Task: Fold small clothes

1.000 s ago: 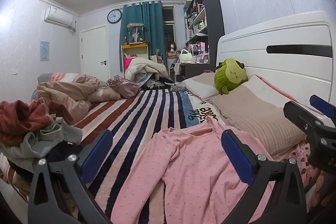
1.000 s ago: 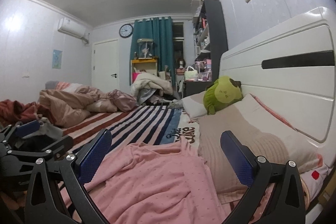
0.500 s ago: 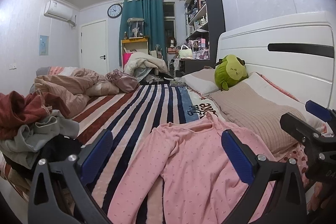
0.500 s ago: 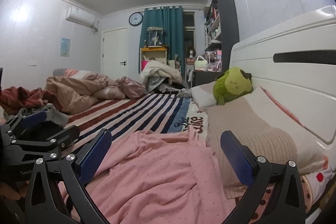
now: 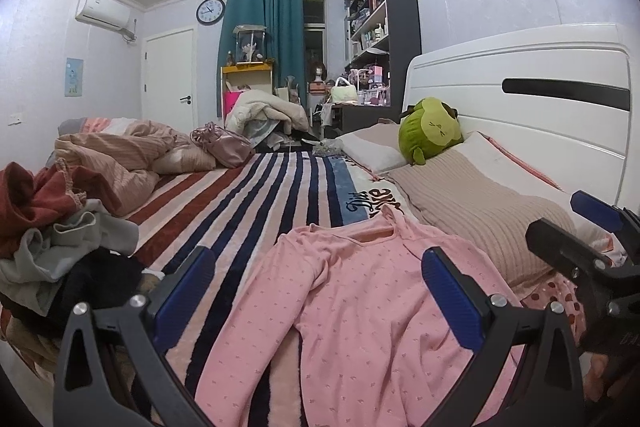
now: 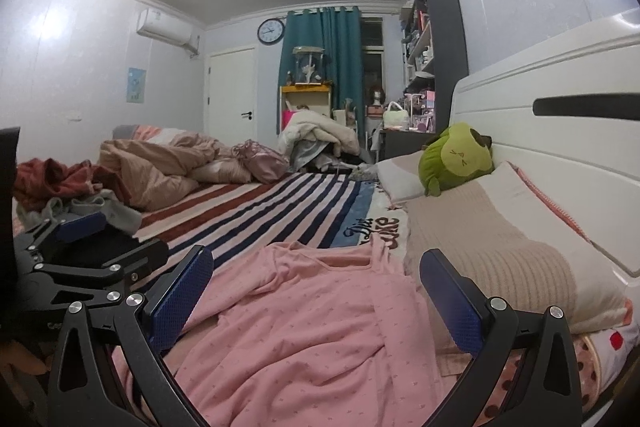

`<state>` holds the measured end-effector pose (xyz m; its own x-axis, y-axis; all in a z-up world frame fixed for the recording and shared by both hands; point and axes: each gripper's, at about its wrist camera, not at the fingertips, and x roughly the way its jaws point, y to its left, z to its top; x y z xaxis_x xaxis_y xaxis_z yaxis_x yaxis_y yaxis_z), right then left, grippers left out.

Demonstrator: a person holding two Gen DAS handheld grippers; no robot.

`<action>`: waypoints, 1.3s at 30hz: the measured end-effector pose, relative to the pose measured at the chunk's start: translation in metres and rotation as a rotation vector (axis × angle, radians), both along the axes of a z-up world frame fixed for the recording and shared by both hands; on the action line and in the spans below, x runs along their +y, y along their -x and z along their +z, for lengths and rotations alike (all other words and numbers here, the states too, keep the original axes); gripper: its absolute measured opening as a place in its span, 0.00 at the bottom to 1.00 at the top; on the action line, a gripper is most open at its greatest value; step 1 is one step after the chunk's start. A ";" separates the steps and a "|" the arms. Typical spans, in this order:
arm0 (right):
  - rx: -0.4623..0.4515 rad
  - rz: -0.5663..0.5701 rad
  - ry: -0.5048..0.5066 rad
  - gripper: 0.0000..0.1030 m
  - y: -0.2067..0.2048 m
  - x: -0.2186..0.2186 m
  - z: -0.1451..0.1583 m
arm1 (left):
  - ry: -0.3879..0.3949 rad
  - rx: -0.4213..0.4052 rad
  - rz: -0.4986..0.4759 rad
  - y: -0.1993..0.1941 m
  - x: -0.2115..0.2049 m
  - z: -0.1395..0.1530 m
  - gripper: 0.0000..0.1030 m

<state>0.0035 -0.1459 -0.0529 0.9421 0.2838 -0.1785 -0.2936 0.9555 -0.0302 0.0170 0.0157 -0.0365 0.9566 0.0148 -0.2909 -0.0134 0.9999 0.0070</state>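
A pink long-sleeved top [image 5: 360, 311] lies spread on the striped bed cover, collar toward the far end; it also shows in the right wrist view [image 6: 312, 331]. My left gripper [image 5: 320, 299] is open and empty, hovering over the top's near part. My right gripper [image 6: 316, 299] is open and empty, above the top's right side next to the pillow. The right gripper shows at the right edge of the left wrist view [image 5: 588, 239]. The left gripper shows at the left of the right wrist view [image 6: 88, 251].
A pile of loose clothes [image 5: 52, 227] lies at the left. A beige pillow [image 5: 476, 211] and green plush toy [image 5: 430, 129] lie by the white headboard [image 5: 520, 99]. A crumpled duvet [image 5: 116, 155] lies at the far left of the bed.
Both grippers have pulled back and tilted down a little, so the pink top sits more in view. Both stay open and empty.
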 end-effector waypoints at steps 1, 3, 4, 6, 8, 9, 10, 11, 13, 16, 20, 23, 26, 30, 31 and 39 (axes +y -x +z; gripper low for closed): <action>-0.003 0.002 0.000 1.00 0.001 0.001 0.000 | 0.002 0.000 0.000 0.000 0.000 0.000 0.99; -0.003 0.004 -0.017 1.00 0.001 -0.003 0.000 | 0.001 0.001 0.000 0.000 0.000 0.000 0.99; 0.000 0.005 -0.032 1.00 0.000 -0.005 0.000 | 0.000 0.003 -0.002 0.000 0.000 0.000 0.99; 0.010 0.010 -0.066 1.00 -0.002 -0.012 -0.001 | -0.002 0.006 -0.004 0.000 0.000 -0.001 0.99; 0.023 0.020 -0.097 1.00 -0.003 -0.018 -0.002 | -0.003 0.010 0.002 -0.001 0.000 -0.002 0.99; 0.032 0.032 -0.116 1.00 -0.005 -0.021 -0.003 | 0.002 0.012 0.005 -0.002 0.000 -0.004 0.99; 0.043 0.039 -0.133 1.00 -0.007 -0.025 -0.003 | 0.010 0.014 0.005 -0.003 0.001 -0.006 0.99; 0.055 0.040 -0.147 1.00 -0.008 -0.027 -0.004 | 0.023 0.020 0.001 -0.004 0.004 -0.009 0.99; 0.079 0.040 -0.171 1.00 -0.012 -0.033 -0.006 | 0.066 0.043 -0.023 -0.007 0.015 -0.017 0.99; 0.103 0.030 -0.177 1.00 -0.015 -0.036 -0.008 | 0.157 0.071 -0.029 -0.009 0.045 -0.034 0.99; 0.119 0.046 -0.169 1.00 -0.018 -0.034 -0.010 | 0.218 0.132 -0.009 -0.010 0.084 -0.058 0.98; 0.154 0.067 -0.162 1.00 -0.024 -0.032 -0.012 | 0.243 0.169 -0.020 -0.008 0.105 -0.075 0.91; 0.182 0.070 -0.124 1.00 -0.031 -0.031 -0.018 | 0.236 0.230 -0.025 -0.009 0.118 -0.096 0.85; 0.188 0.025 -0.058 1.00 -0.033 -0.029 -0.025 | 0.218 0.328 0.000 -0.016 0.131 -0.130 0.64; 0.193 0.022 -0.055 1.00 -0.034 -0.029 -0.027 | 0.213 0.347 0.005 -0.019 0.133 -0.137 0.62; 0.182 0.004 -0.091 1.00 -0.036 -0.033 -0.025 | 0.193 0.429 0.013 -0.036 0.134 -0.173 0.06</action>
<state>0.0399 -0.1786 -0.0783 0.8957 0.3097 -0.3190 -0.2897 0.9508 0.1098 0.0527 0.1492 -0.2100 0.7494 -0.0677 -0.6586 -0.0622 0.9831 -0.1720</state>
